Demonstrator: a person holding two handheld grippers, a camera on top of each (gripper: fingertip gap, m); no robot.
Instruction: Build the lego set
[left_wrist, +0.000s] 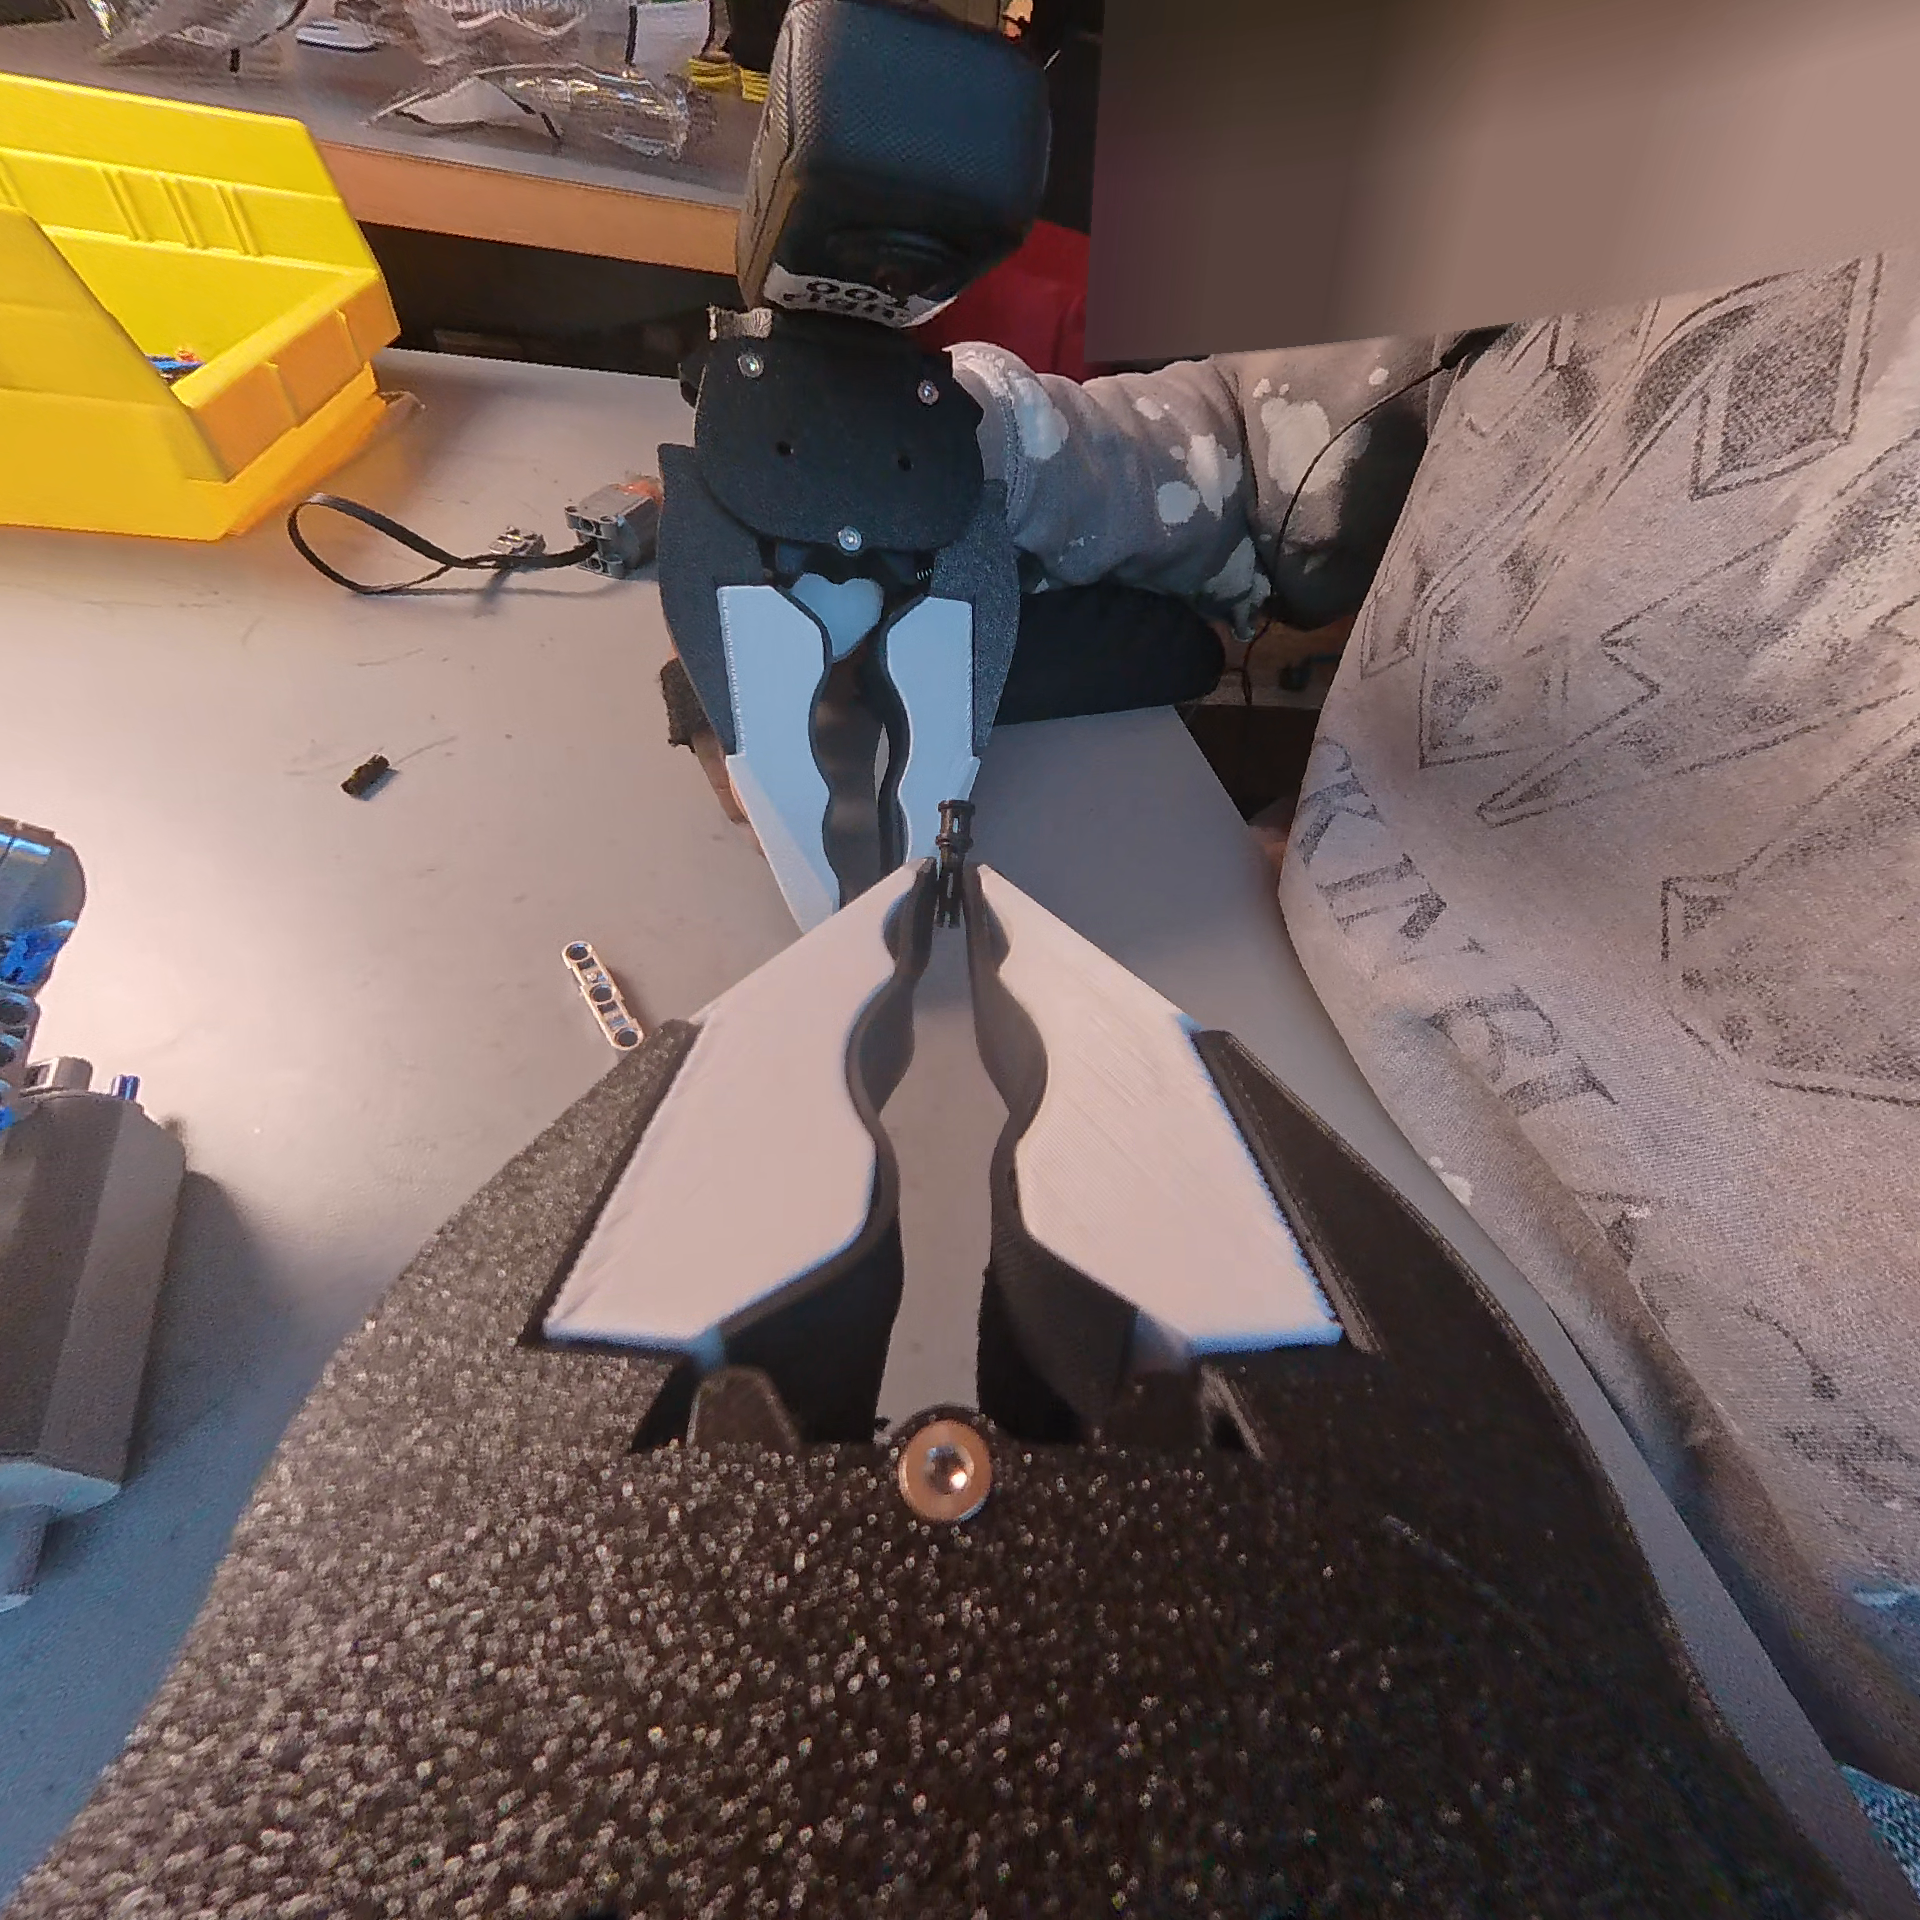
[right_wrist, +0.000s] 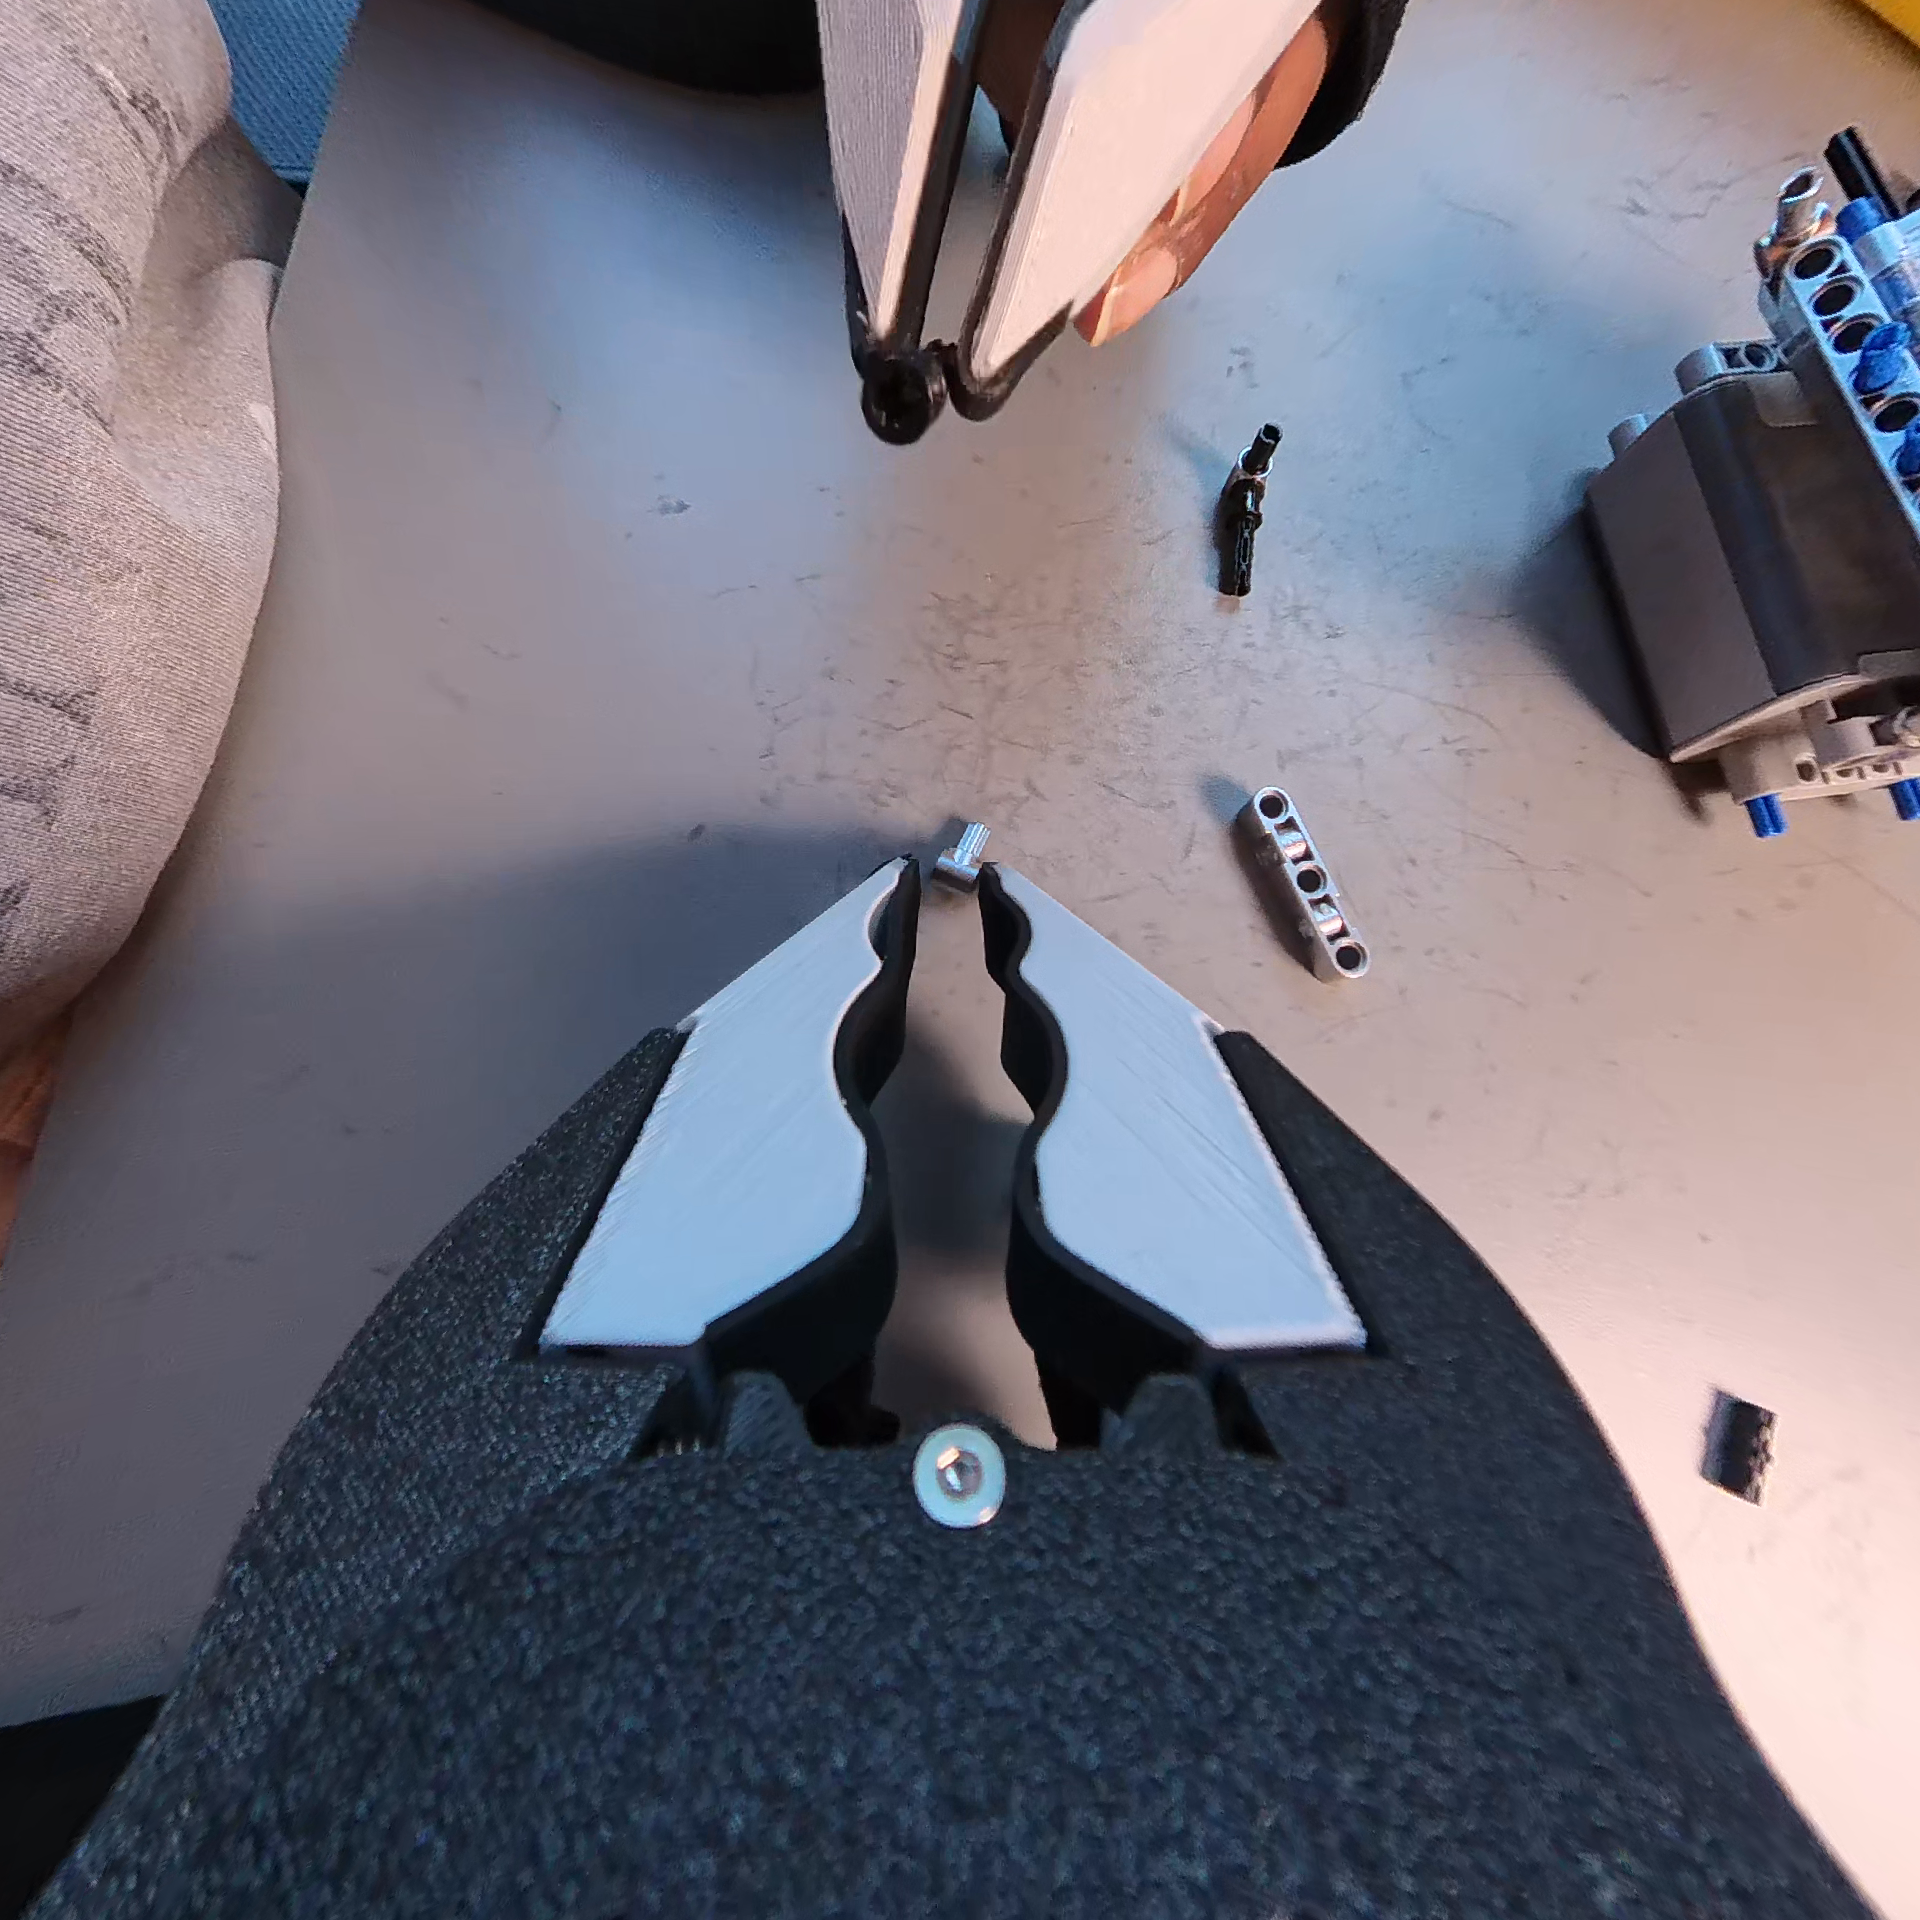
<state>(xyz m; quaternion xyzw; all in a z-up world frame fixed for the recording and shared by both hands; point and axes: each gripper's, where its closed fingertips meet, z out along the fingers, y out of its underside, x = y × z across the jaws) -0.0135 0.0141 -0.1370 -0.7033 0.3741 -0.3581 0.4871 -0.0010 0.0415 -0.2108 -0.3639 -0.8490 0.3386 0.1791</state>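
Observation:
My left gripper (left_wrist: 948, 883) is shut on a small black pin (left_wrist: 952, 847) that stands upright out of its tips, held above the grey table (left_wrist: 312, 935). In the right wrist view the left gripper (right_wrist: 925, 400) comes in from the top, with the black pin (right_wrist: 897, 400) seen end-on. My right gripper (right_wrist: 948, 868) is shut on a small grey pin (right_wrist: 961, 854) at its very tips. It faces the left gripper across a short gap. In the left wrist view the right gripper (left_wrist: 857, 862) points towards the camera, its tips partly hidden.
On the table lie a grey beam with holes (right_wrist: 1304, 899), a loose black pin (right_wrist: 1244, 509) and a small black piece (right_wrist: 1737, 1447). A grey and blue block assembly (right_wrist: 1766, 603) stands at the right. A yellow bin (left_wrist: 177, 312) and a cabled grey part (left_wrist: 608, 530) lie farther off. A person's sleeve (left_wrist: 1143, 468) is nearby. Left tips to right tips: about 8 cm. From the right gripper's tips to the small black piece (right_wrist: 1737, 1447) is close to 15 cm. Seen from the left wrist view (left_wrist: 367, 777) as well.

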